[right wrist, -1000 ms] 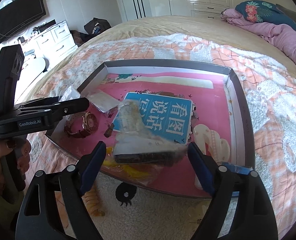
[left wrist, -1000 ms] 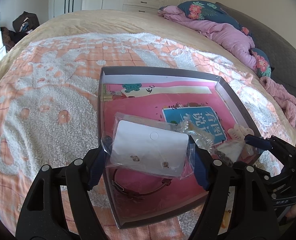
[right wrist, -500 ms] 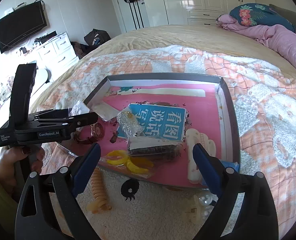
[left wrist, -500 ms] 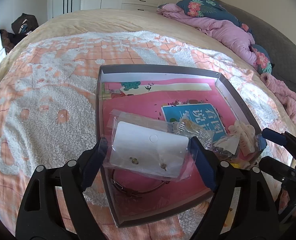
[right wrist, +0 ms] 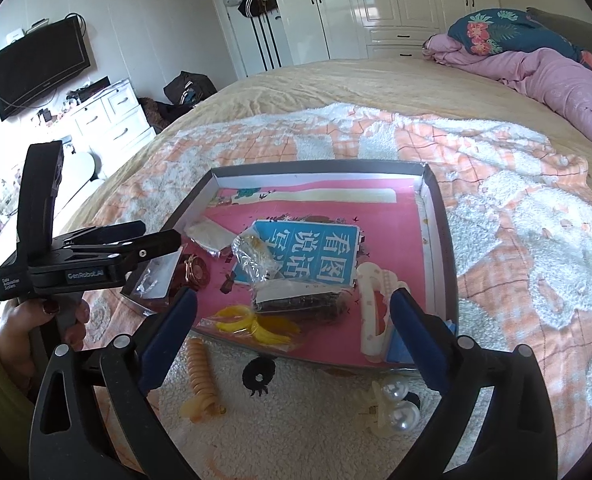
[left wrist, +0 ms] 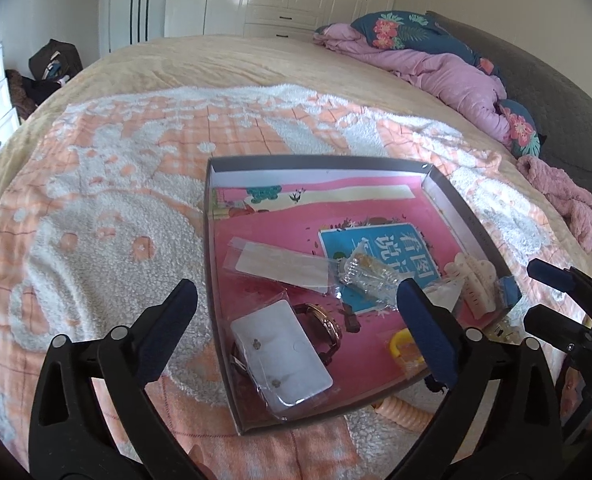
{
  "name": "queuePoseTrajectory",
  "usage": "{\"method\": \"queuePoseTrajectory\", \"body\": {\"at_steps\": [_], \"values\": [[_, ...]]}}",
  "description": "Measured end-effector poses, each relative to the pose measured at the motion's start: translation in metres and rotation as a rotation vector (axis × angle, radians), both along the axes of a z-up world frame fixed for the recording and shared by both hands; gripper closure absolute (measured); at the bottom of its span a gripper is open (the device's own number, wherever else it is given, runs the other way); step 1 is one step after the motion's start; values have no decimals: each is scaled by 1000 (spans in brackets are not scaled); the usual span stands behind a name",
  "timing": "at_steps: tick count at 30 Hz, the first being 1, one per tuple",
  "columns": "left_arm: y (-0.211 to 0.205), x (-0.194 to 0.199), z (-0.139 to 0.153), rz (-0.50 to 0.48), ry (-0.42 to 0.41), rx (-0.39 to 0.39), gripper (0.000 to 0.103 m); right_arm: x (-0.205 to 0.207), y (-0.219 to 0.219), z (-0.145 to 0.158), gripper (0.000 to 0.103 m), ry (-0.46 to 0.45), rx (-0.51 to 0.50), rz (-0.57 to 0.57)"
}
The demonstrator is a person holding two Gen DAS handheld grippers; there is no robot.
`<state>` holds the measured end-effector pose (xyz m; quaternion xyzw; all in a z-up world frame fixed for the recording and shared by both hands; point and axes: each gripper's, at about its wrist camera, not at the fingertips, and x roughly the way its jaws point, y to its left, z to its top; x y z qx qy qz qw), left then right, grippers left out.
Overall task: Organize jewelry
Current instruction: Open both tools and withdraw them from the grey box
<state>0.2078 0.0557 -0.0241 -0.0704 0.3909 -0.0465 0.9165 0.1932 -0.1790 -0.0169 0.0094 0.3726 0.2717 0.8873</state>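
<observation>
A grey tray [left wrist: 211,240] with a pink floor lies on the bed. In its near corner a bagged white earring card [left wrist: 282,354] rests on a rose-gold watch [left wrist: 327,324]. My left gripper [left wrist: 296,291] hovers above them, jaws opening, touching nothing. The right wrist view shows a dark packet in a clear bag [right wrist: 299,300] lying in the tray beside bagged yellow rings [right wrist: 252,322] and a white hair claw [right wrist: 369,304]. My right gripper [right wrist: 294,299] hangs over the tray's near edge, jaws opening, the packet free below them.
On the blanket in front of the tray lie an orange coil hair tie [right wrist: 200,376], a black flower piece [right wrist: 258,374] and a pearl clip [right wrist: 395,400]. A pink quilt [right wrist: 555,80] is heaped at the far right. A hand [right wrist: 24,328] holds the left gripper.
Both grippers have spread wide. The earring card dropped from the left jaws onto the watch. The dark packet left the right jaws and lies in the tray; the right gripper drew back and up.
</observation>
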Motion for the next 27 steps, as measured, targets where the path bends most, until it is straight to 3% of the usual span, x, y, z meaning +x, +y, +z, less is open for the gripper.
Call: {"method": "queuePoseTrajectory", "body": {"at_steps": [17,27], "values": [[0,-48,47,49,-103,-59,9,-21,-13,30,5,-54,24,-20],[-13,-74,76,42,-169,-50,9,-41,-22,53,5,-114,28,-19]]}}
